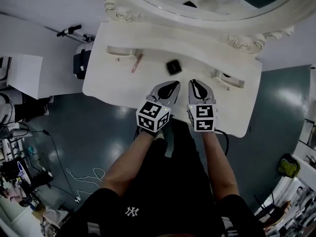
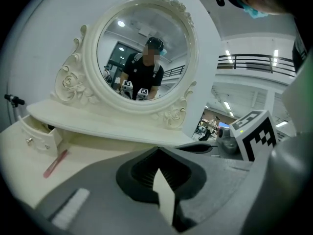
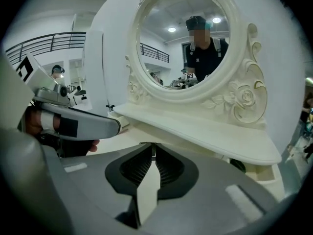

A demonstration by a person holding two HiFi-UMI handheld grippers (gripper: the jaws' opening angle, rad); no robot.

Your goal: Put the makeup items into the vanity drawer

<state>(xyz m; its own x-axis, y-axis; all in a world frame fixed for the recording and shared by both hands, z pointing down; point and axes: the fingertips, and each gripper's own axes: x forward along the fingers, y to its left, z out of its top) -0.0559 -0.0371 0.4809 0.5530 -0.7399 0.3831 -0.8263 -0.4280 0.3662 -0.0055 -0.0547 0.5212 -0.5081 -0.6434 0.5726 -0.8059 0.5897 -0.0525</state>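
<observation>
To take the black compact (image 1: pixel 173 66), lying on the bench (image 1: pixel 111 83) just ahead, one gripper should first open, then approach it low and square. The pink stick (image 1: pixel 137 63) lies beside the open drawer (image 1: pixel 120 51). The left gripper (image 1: pixel 170 87) and right gripper (image 1: pixel 197 88) have jaws closed and empty, pointing forward, slightly down, side by side.

The head view is rather dim, and lamps leave pale glare spots on the blue floor (image 1: pixel 114 149). Both gripper views are brighter and bend strongly toward their black round borders. Close to the lens, my left gripper (image 2: pixel 157 151) and right gripper (image 3: pixel 153 146) look soft, while the mirror (image 2: pixel 146 53) is sharp.
</observation>
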